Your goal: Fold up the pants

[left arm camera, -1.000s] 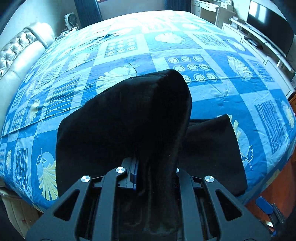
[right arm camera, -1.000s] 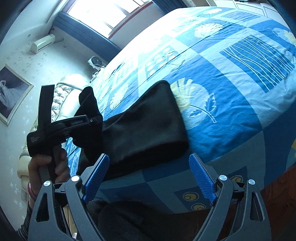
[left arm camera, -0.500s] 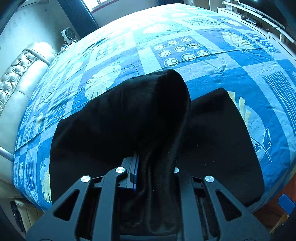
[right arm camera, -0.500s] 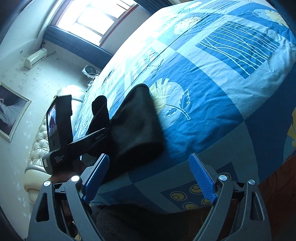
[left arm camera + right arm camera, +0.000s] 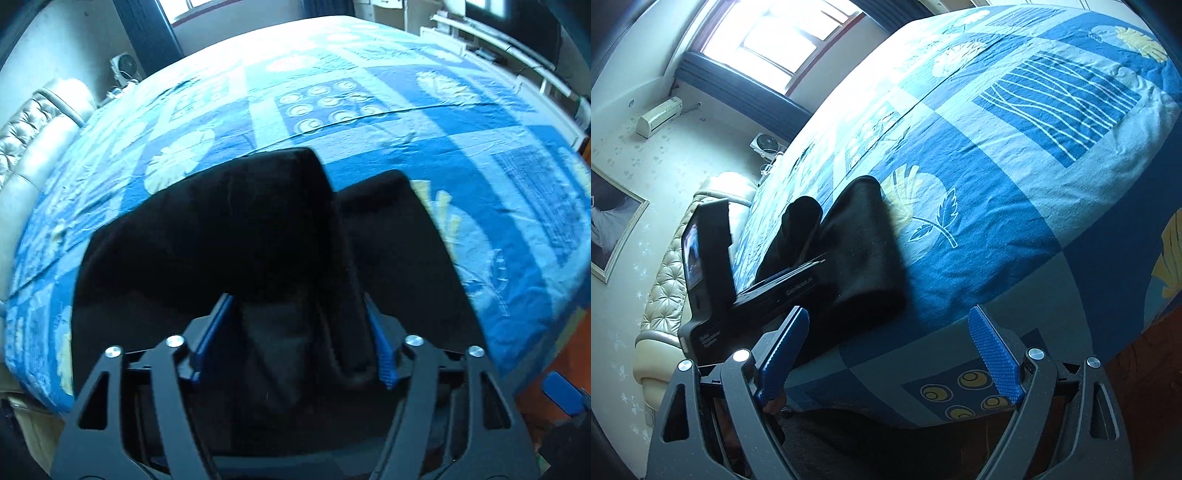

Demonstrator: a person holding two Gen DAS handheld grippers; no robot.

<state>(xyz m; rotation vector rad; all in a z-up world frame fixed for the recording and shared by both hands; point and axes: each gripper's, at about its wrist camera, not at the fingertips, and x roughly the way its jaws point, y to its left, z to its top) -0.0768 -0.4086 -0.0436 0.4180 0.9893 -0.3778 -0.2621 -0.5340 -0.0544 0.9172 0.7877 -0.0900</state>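
Observation:
Black pants lie on the blue patterned bed near its front edge, with a raised fold standing up in the middle. My left gripper has its jaws spread apart, and loose black cloth hangs between the blue pads. In the right wrist view the pants lie at the left, with the left gripper's body beside them. My right gripper is open and empty, held off the bed's front edge, apart from the pants.
The bed spreads far and right under a blue sheet. A padded headboard is at the left. A TV stand runs along the right wall. A window and wooden floor show in the right wrist view.
My left gripper's jaws have opened; they were shut on the black cloth before. The raised fold has sunk lower. The right gripper stays open and has drawn slightly away.

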